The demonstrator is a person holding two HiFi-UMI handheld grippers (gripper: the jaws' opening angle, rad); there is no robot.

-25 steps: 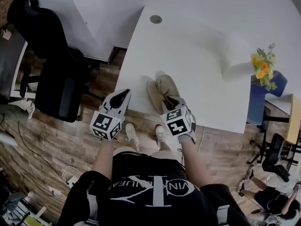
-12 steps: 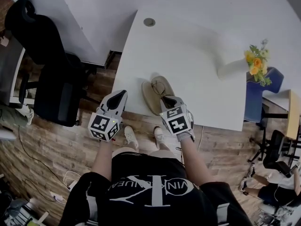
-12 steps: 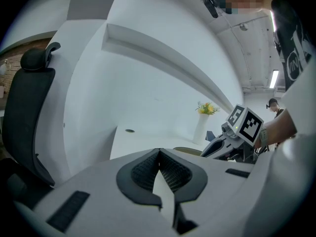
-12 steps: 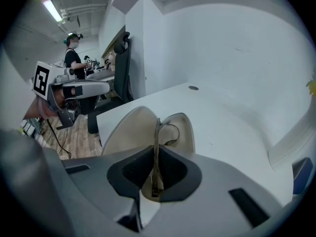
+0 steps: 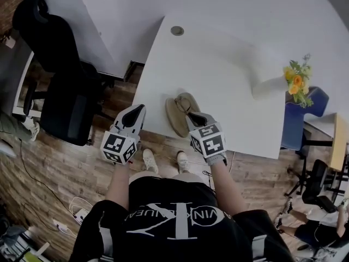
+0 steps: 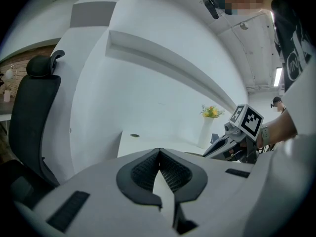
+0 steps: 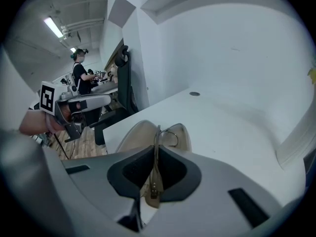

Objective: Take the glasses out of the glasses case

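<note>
Right gripper view: right gripper (image 7: 156, 154) fingers, just closing, are clamping the glasses (image 7: 157, 132) by the temple, for lifting out of the case (image 7: 131, 137); left gripper (image 6: 159, 157) fingers are meeting, empty.

Office; white desk (image 5: 218, 64), black swivel chair (image 5: 57, 48), desk cable grommet (image 5: 177, 30), wood-plank floor (image 5: 54, 168)

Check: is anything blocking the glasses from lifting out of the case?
Nothing visible. The case lies open, and the right gripper, whose jaws have just been closing, pinches the glasses by a temple; nothing lies over them.
</note>
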